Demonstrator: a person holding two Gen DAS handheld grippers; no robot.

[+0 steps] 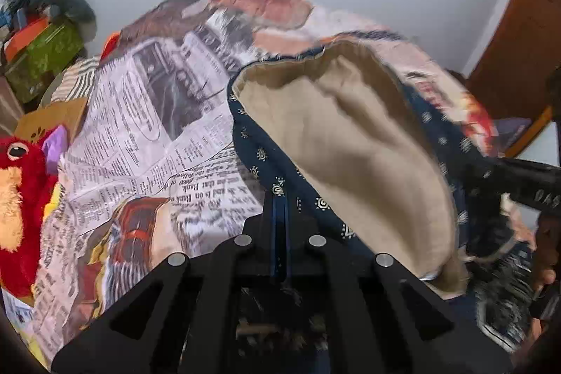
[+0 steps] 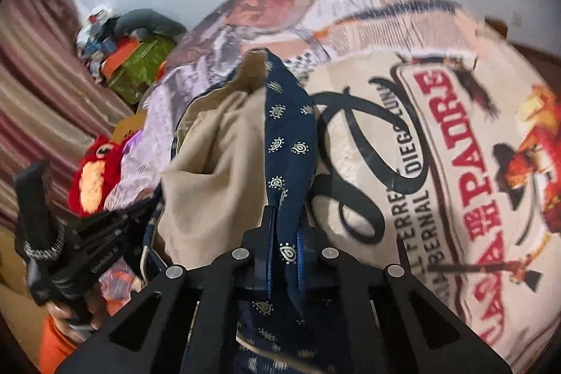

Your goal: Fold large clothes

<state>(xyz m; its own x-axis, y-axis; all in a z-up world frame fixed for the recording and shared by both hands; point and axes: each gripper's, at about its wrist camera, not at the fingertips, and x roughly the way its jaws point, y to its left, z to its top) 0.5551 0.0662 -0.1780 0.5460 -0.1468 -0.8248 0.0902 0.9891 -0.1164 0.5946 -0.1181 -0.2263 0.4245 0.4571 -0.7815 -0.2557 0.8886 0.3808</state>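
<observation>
A large navy garment [image 1: 259,156] with small pale paisley marks and a tan lining [image 1: 350,146] lies bunched on a printed bedspread [image 1: 147,128]. My left gripper [image 1: 279,202] is shut on a navy edge of it, and cloth shows between the closed fingers. In the right wrist view my right gripper [image 2: 284,226] is shut on a navy fold [image 2: 287,135], with the tan lining [image 2: 217,184] hanging to its left. The left gripper [image 2: 115,219] shows there at the lower left, held by a hand [image 2: 70,311]. Where both tools' tips meet the cloth is partly hidden by folds.
The bedspread [image 2: 438,135] bears newspaper print and a large lettered label. A red plush toy [image 1: 21,198] lies at the left edge, with a green box [image 1: 45,58] and piled items behind it. A striped curtain [image 2: 42,86] hangs at the left, and brown wood [image 1: 519,34] stands at the right.
</observation>
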